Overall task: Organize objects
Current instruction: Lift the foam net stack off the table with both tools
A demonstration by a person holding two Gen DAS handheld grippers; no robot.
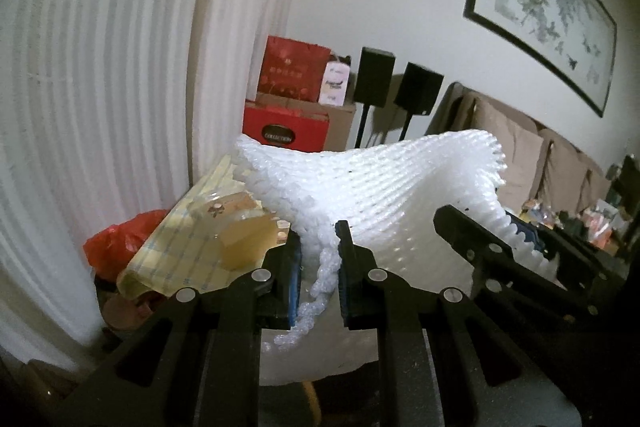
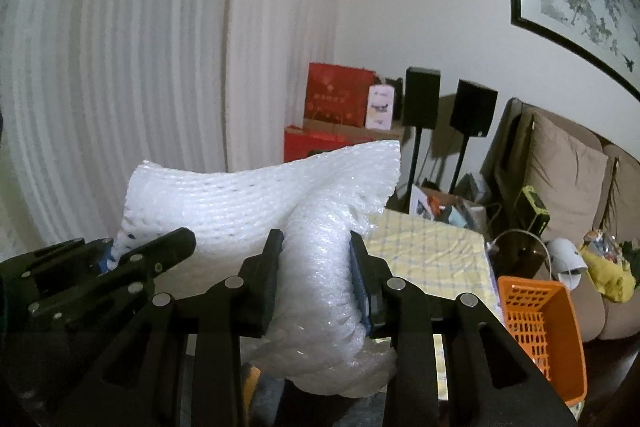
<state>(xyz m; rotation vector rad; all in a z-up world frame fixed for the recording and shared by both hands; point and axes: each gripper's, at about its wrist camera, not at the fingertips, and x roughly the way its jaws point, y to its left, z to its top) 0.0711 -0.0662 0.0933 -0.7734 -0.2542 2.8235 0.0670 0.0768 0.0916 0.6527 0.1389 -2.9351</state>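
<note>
Both grippers hold one white foam mesh sheet (image 1: pixel 380 179) aloft.
Left gripper (image 1: pixel 318 255) jaws pinch its corner strand; right gripper (image 2: pixel 316 259) jaws clamp a bunched fold, above the checkered table (image 2: pixel 432 255).

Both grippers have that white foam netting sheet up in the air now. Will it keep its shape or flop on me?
Probably floppy: the foam netting sheet sags in a saddle between the left hand-held gripper and the right hand-held gripper. Likely very light and squashy, since it bunches thickly between the right one's fingers. A loose strand dangling at the left could snag.
</note>
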